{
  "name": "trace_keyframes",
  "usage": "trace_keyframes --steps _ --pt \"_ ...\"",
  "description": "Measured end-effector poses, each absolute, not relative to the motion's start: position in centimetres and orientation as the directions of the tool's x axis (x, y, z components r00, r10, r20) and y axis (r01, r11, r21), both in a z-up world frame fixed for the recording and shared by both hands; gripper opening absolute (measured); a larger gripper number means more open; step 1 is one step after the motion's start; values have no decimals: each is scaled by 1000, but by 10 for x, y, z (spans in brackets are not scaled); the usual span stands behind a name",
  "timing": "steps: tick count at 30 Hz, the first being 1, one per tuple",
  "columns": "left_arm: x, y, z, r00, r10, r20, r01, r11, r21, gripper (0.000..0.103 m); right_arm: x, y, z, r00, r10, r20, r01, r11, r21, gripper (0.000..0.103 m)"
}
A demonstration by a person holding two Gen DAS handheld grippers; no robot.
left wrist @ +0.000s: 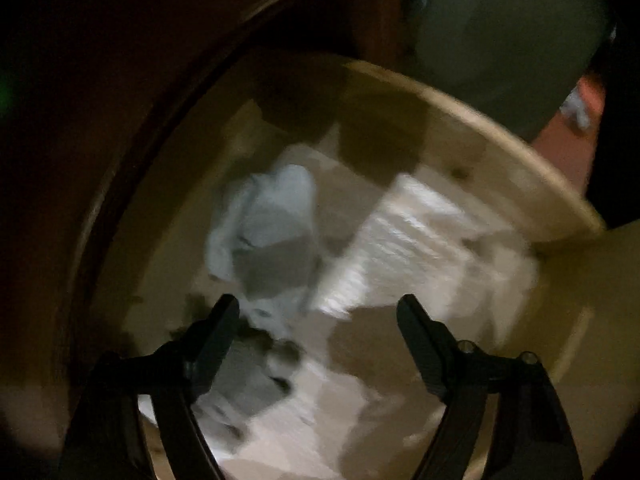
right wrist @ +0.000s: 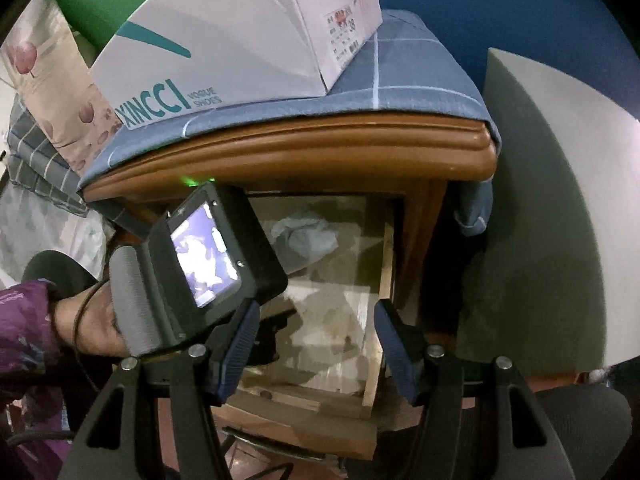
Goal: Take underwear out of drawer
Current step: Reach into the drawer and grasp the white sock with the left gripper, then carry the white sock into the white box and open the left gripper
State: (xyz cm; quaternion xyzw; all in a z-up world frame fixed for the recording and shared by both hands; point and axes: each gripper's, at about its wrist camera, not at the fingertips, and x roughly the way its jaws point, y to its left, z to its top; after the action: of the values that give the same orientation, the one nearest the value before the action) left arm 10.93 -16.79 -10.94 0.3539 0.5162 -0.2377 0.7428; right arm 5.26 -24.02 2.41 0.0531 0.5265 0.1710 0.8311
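Pale blue-grey underwear (left wrist: pixel 268 220), seemingly; blue checked cloth (right wrist: pixel 400 76).

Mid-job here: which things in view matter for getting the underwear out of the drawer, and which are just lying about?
For the job:
pale blue underwear
open drawer
left gripper, jaws open over the drawer

Lying about:
shoe box
blue checked cloth
white folded paper

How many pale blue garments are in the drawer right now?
1: a crumpled pale blue garment lies toward the drawer's back, ahead of the open left gripper. More may hide under the white paper.
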Motion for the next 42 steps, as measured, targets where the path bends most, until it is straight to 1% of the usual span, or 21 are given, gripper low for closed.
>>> trace_keyframes --steps 1,2,4,8,13,15,16,17,18,19,21,23,30,36,39,42 --pt "111 -165 -113 377 30 -926 714 627 311 82 52 -241 26 392 351 -850 -229 932 279 61" --pt "114 -163 -117 379 35 -925 716 622 316 82 52 -242 28 403 355 -844 -229 931 283 61" --pt "123 -158 -129 345 38 -938 720 630 290 82 52 -246 31 415 367 -832 -228 928 295 61" --pt "136 -152 -142 340 40 -940 709 646 284 83 53 -249 29 411 377 -830 -220 924 312 61" --pt "139 -158 -141 364 -53 -930 762 591 265 83 58 -251 28 405 385 -829 -210 922 326 61" --pt "142 -159 -142 360 -98 -928 785 570 244 80 58 -251 26 404 386 -829 -208 921 328 61" --pt "143 -158 -142 351 -119 -929 794 563 228 74 58 -251 26 403 386 -830 -207 922 328 61" --pt "143 -158 -141 333 -136 -933 802 561 204 61 58 -251 25 403 386 -830 -206 922 328 61" --pt "144 -158 -140 320 -144 -936 802 567 186 51 58 -252 24 403 385 -830 -204 922 329 61" --pt "143 -163 -138 327 -134 -935 795 574 196 37 58 -253 24 404 385 -830 -199 923 331 61" --pt "144 -162 -136 319 -117 -941 797 571 199 36 59 -256 24 408 390 -825 -187 921 343 61" --pt "144 -162 -133 304 -125 -944 805 564 185 34 59 -261 25 414 398 -819 -173 917 358 61" --pt "127 -163 -118 319 -145 -936 831 518 203 33 59 -271 26 423 405 -811 -151 914 378 61" --pt "106 -158 -73 366 -207 -907 841 490 228 33 59 -284 34 434 412 -801 -125 908 399 61" --pt "97 -152 -46 396 -244 -885 833 501 234 33 56 -289 45 459 384 -801 -139 922 362 61" --pt "87 -148 -15 428 -290 -856 822 518 236 33 52 -299 60 501 328 -801 -149 944 293 61"
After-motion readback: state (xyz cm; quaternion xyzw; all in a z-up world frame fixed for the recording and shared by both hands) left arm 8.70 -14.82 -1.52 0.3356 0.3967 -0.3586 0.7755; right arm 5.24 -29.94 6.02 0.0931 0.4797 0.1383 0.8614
